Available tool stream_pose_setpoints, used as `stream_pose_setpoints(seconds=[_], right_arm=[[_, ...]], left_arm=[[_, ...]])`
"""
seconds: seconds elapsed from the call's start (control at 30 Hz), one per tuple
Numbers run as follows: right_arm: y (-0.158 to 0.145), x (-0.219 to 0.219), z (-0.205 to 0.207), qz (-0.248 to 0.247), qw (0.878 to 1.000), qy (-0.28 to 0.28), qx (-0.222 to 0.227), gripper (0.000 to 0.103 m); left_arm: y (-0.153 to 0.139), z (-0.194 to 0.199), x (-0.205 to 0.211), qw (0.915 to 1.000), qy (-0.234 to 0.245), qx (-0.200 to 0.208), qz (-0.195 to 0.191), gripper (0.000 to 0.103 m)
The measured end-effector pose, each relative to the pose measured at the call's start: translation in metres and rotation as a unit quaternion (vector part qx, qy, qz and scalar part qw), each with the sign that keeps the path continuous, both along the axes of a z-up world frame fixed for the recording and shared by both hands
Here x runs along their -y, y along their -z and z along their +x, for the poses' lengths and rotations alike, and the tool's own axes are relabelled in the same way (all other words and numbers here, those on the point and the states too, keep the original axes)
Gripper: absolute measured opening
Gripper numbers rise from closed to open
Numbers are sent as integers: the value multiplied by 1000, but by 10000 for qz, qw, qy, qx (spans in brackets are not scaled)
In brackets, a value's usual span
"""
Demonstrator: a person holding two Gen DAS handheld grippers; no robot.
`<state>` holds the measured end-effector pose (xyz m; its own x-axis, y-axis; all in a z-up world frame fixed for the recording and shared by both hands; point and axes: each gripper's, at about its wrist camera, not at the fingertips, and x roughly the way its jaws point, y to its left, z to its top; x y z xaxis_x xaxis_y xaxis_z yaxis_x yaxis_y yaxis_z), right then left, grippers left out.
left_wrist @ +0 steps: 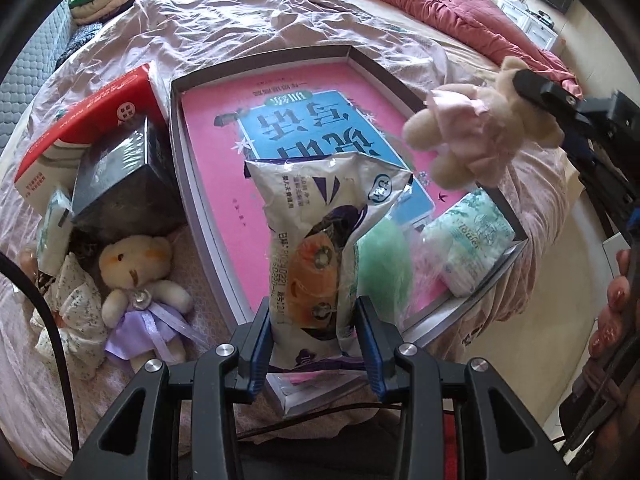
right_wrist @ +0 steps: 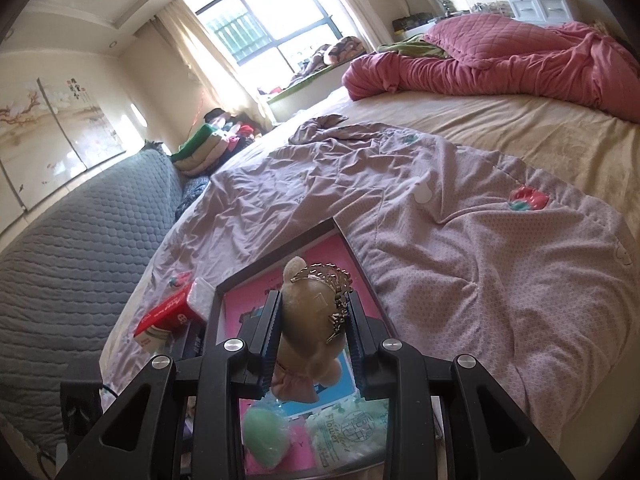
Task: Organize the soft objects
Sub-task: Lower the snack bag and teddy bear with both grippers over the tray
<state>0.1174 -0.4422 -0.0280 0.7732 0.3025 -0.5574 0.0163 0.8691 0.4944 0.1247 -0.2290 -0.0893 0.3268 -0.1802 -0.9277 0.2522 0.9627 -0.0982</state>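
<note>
Jaws on both grippers are partly closed and each has something pinched. The left gripper (left_wrist: pixel 314 344) clamps the lower end of a crinkly white plastic pouch with purple and orange print (left_wrist: pixel 320 240), which hangs over the near end of the shallow grey-rimmed box lined with a pink and blue printed sheet (left_wrist: pixel 176 128). The right gripper (right_wrist: pixel 314 336) squeezes the head of a small beige plush bear in a pink dress with a gold crown (right_wrist: pixel 310 300), holding it in the air above the box's right rim. My guess is both are carried high so they can be dropped straight in.

Already inside at the near right corner: a soft mint-green puff in clear wrap (left_wrist: pixel 386 256) and a pale green floral tissue pack (left_wrist: pixel 470 240), so that corner's taken and the open pink area farther back looks like the spot.

Left of the box on the wrinkled lilac bedsheet (left_wrist: pixel 224 28): a red and white carton (left_wrist: pixel 80 120), a black box (left_wrist: pixel 120 176), another cream plush bear in a purple dress (left_wrist: pixel 140 280) and a floral cloth toy (left_wrist: pixel 76 312), all still outside. A person's hand (left_wrist: pixel 612 312) shows at the right edge.
</note>
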Motion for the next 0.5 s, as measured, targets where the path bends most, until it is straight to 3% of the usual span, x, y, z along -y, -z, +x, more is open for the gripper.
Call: stream_pose_setpoints(seconds=[0.5], right_arm=[[28,-2,17,124,9992,38,-391,31]], left_arm=[[8,6,0,9998,-7,-193,-71,40]])
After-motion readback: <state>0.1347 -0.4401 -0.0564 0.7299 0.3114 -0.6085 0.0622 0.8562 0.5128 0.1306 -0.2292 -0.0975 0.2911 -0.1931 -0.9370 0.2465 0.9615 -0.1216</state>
